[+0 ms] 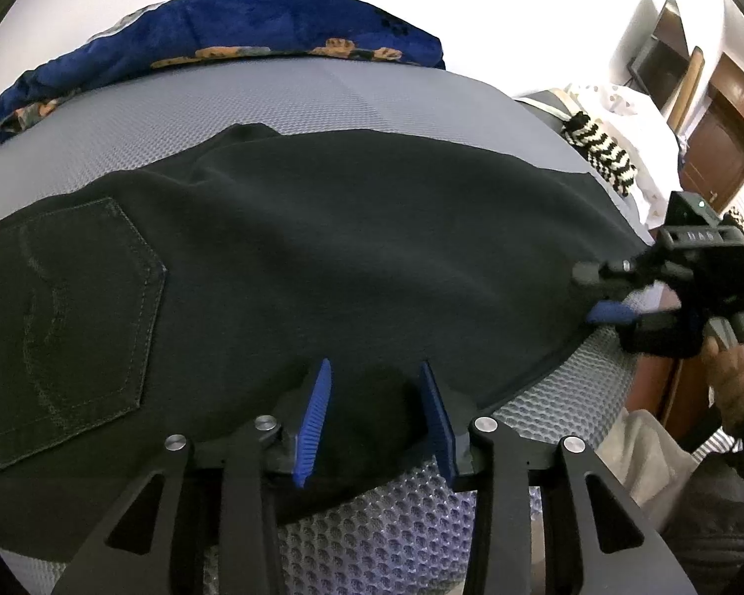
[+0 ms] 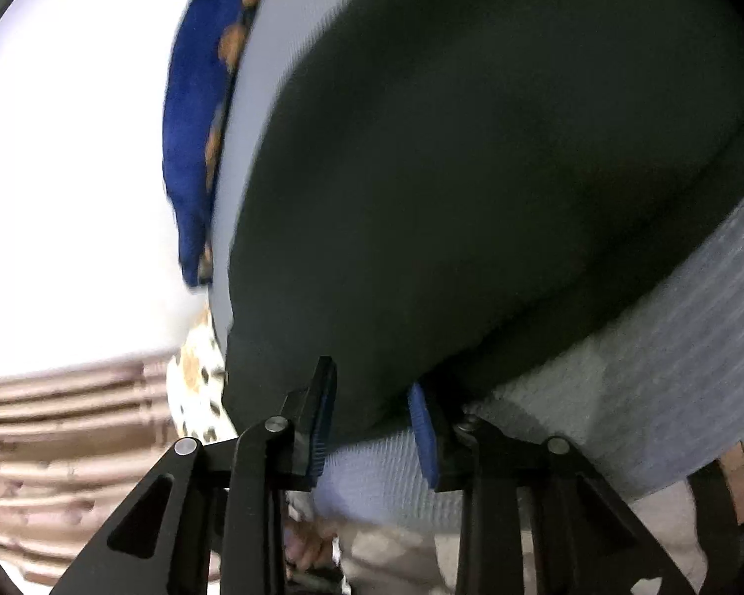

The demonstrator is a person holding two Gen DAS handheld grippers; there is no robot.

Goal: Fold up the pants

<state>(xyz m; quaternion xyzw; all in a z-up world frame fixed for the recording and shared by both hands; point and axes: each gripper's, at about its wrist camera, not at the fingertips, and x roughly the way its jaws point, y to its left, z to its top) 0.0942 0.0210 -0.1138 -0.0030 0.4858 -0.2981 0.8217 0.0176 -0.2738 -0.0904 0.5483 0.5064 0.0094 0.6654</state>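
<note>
Black pants (image 1: 322, 258) lie spread across a grey mesh-textured surface (image 1: 397, 530), back pocket (image 1: 69, 327) at the left. My left gripper (image 1: 377, 421) is open, its blue-padded fingers (image 1: 315, 421) straddling the pants' near edge. My right gripper (image 1: 605, 292) shows at the right end of the pants, its fingers at the cloth's edge. In the right wrist view the pants (image 2: 471, 173) fill the frame, and the right gripper (image 2: 372, 431) is open with the pants' hem between its fingers (image 2: 424, 426).
A blue blanket with orange prints (image 1: 213, 44) lies along the far edge of the surface; it also shows in the right wrist view (image 2: 198, 114). A black-and-white striped cloth (image 1: 605, 148) and white bedding sit at the right. A wooden door (image 1: 724, 139) stands beyond.
</note>
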